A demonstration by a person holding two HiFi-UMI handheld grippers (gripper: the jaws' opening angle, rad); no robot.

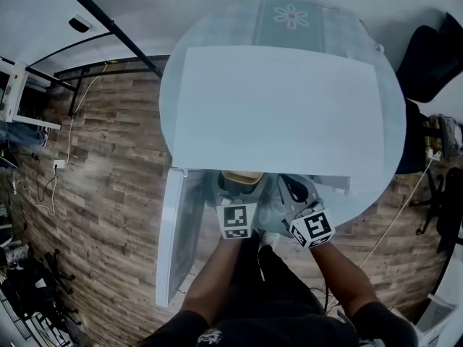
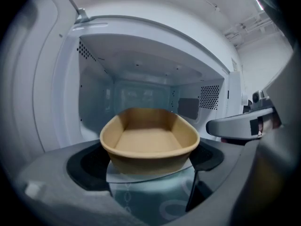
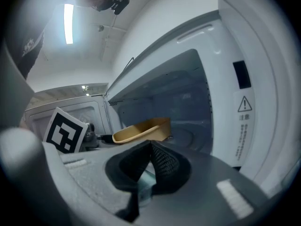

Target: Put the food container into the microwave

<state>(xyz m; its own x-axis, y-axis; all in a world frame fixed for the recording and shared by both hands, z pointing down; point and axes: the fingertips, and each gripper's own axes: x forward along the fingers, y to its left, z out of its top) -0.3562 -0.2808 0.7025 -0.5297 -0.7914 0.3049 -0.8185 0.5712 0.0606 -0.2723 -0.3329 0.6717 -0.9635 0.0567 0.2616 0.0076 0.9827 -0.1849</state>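
The microwave (image 1: 278, 114) stands on the table (image 1: 289, 16), and its door (image 1: 177, 237) is swung open to the left of the opening. The food container (image 2: 149, 140) sits between the jaws of the left gripper (image 1: 240, 190), at the mouth of the opening. The right gripper (image 1: 291, 188) is just beside it on the right, before the microwave's front, with its jaws together and nothing between them.

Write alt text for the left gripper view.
The left gripper holds an empty tan food container between its jaws, in front of the open cavity of a white microwave.
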